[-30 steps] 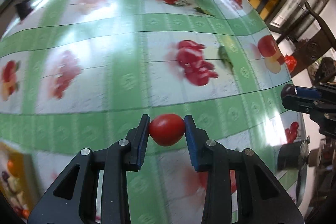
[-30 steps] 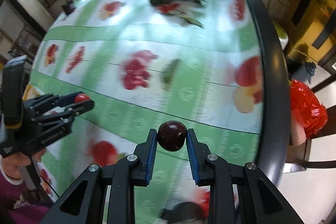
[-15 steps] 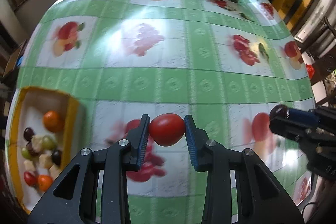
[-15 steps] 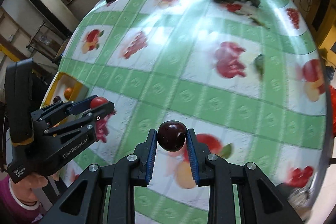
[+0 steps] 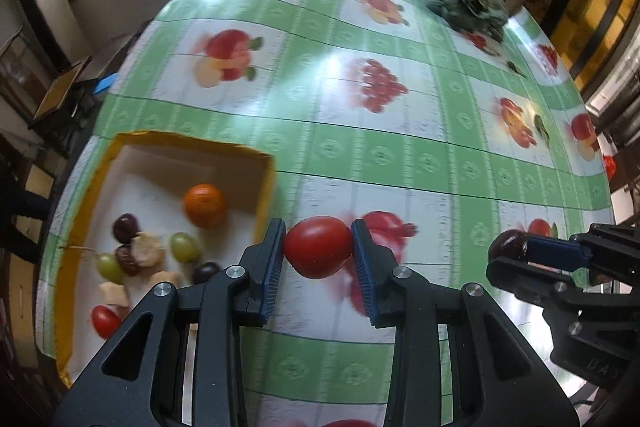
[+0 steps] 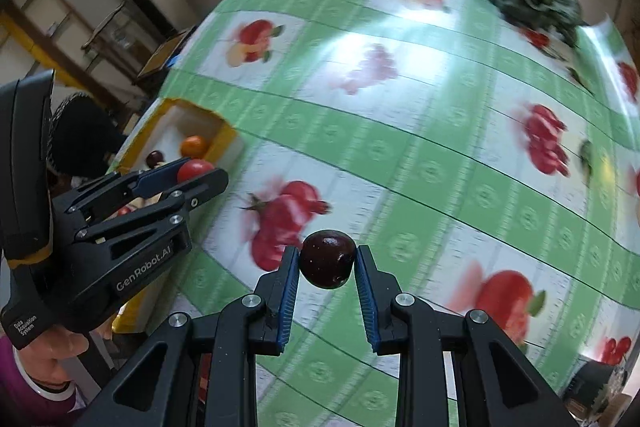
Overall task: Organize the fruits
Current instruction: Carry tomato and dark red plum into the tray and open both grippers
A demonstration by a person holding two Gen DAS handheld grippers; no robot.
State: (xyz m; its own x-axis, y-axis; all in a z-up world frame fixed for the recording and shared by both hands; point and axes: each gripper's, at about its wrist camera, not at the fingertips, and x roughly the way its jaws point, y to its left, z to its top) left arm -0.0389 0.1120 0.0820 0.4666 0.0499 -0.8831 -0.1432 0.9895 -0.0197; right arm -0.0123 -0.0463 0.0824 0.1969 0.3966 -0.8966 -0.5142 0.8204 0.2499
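We see the left gripper (image 5: 319, 247) pinching a small red oval tomato (image 5: 318, 246) beside the yellow-rimmed cardboard tray (image 5: 264, 183); the right gripper (image 6: 327, 264) pinches a dark round cherry (image 6: 328, 264) above the green checked tablecloth (image 6: 400, 163).

Leafy greens (image 5: 468, 7) on checked tablecloth (image 5: 400, 155)

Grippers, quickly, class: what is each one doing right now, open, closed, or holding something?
Left gripper: closed on a red tomato.
Right gripper: closed on a dark cherry.
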